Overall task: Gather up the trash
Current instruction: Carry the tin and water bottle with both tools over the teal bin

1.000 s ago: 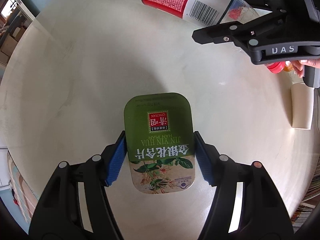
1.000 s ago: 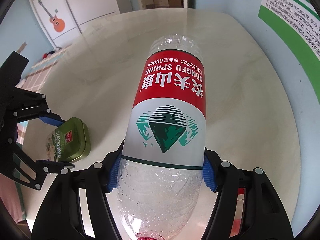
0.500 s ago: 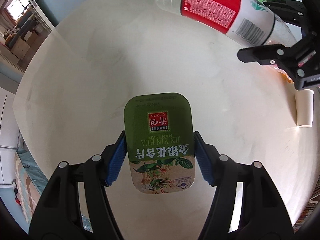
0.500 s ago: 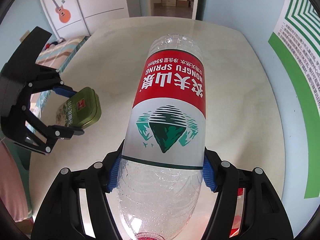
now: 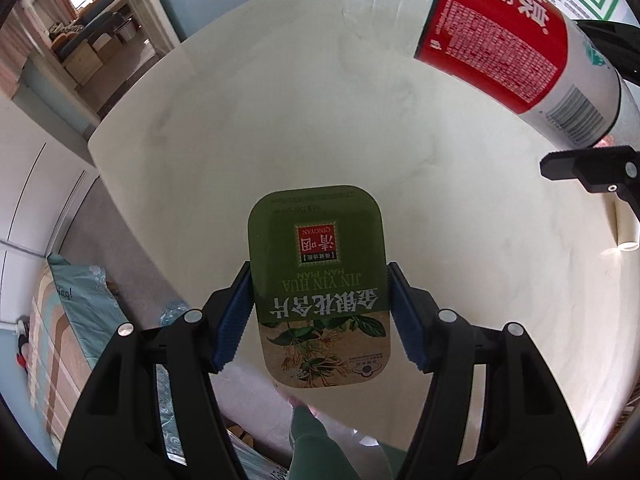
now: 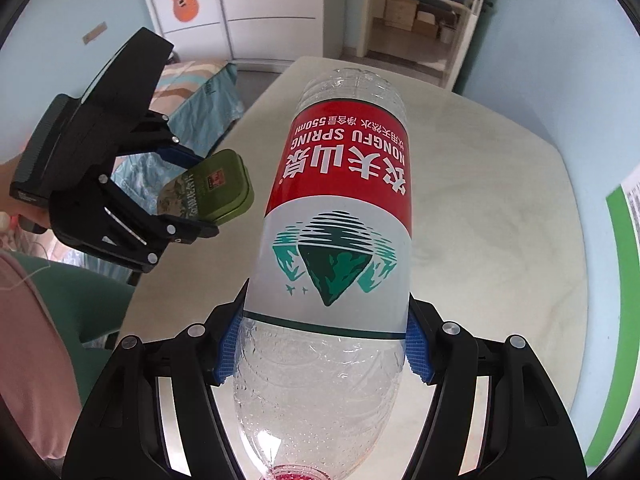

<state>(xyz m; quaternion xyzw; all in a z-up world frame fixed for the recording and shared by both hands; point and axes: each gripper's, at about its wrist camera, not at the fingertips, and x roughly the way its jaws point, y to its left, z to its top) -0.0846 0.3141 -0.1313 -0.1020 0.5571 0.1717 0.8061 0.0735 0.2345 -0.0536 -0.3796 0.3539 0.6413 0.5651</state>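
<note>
My left gripper (image 5: 319, 312) is shut on a green lozenge tin (image 5: 318, 276) and holds it up above the near edge of the cream table (image 5: 280, 120). The tin also shows in the right wrist view (image 6: 208, 188), held in the left gripper (image 6: 188, 196) at the left. My right gripper (image 6: 325, 346) is shut on an empty clear plastic bottle with a red and white label (image 6: 340, 216), bottom pointing away and red cap toward the camera. The bottle also shows at the top right of the left wrist view (image 5: 516, 44).
A white paper cup (image 5: 625, 222) lies on its side at the table's right edge. A person's green-clad leg (image 5: 316, 444) is below the table edge. A bed (image 6: 200, 92), white wardrobe with a guitar sticker (image 6: 184, 0) and an open doorway (image 6: 412, 12) lie beyond the table.
Both grippers have risen and pulled back from the table with the tin and the bottle still held; the table looks smaller and the room beyond it has come into view.
</note>
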